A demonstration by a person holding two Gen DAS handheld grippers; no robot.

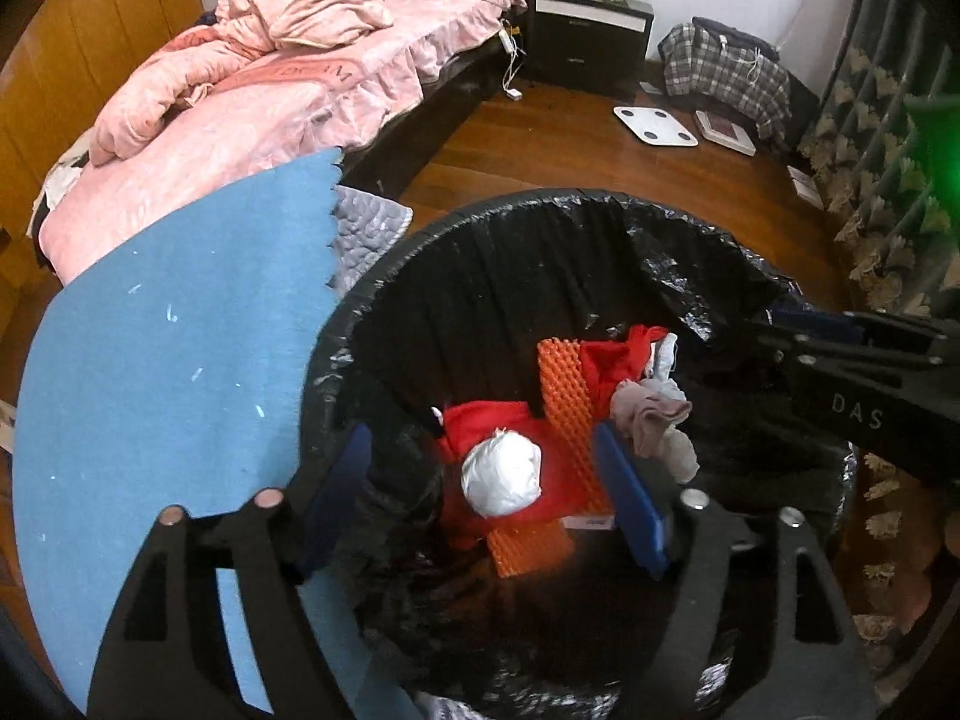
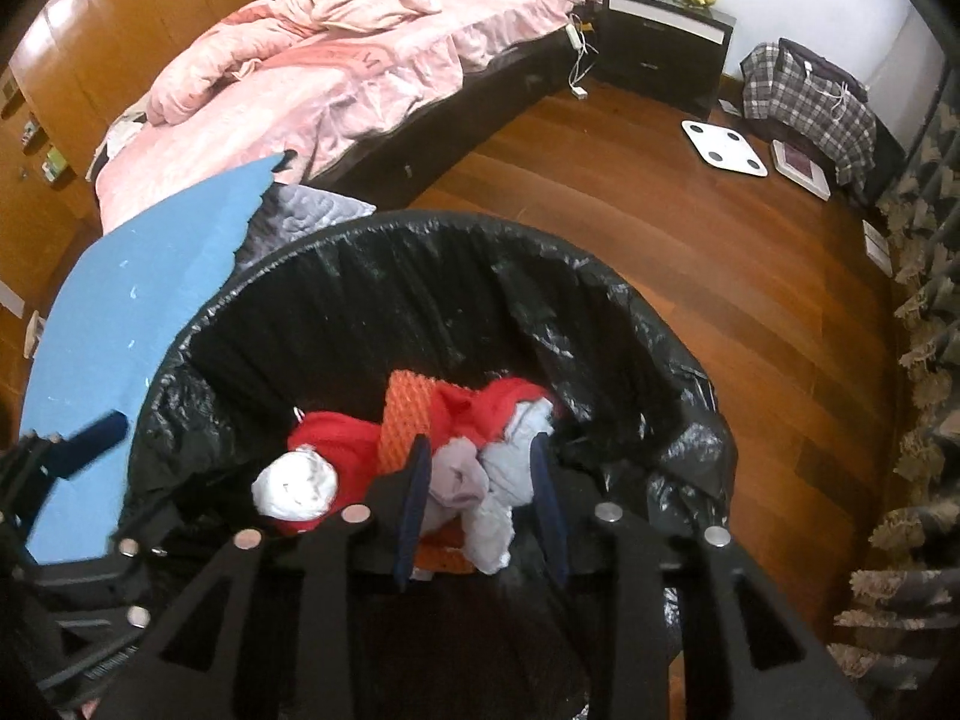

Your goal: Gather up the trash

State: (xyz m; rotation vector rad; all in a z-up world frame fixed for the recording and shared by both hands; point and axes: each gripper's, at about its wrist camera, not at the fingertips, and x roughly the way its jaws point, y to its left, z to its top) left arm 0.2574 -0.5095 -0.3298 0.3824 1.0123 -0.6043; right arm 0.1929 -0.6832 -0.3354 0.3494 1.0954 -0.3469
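Bin (image 2: 420,252) holds both grippers. Left gripper (image 1: 480,480) is wide, empty, over white wad (image 1: 501,471). Right gripper (image 2: 483,501) is narrower; grey rag (image 2: 474,492) sits between its pads, contact unclear. Rag looks light, soft, limp: pinch the bunched middle, not loose ends.

White letters "DAS" showing on black body of right gripper (image 1: 852,402), seen from left wrist view. Faint lettering on pink bedspread (image 1: 300,90) reading roughly "DREAM", upside down, partly creased.
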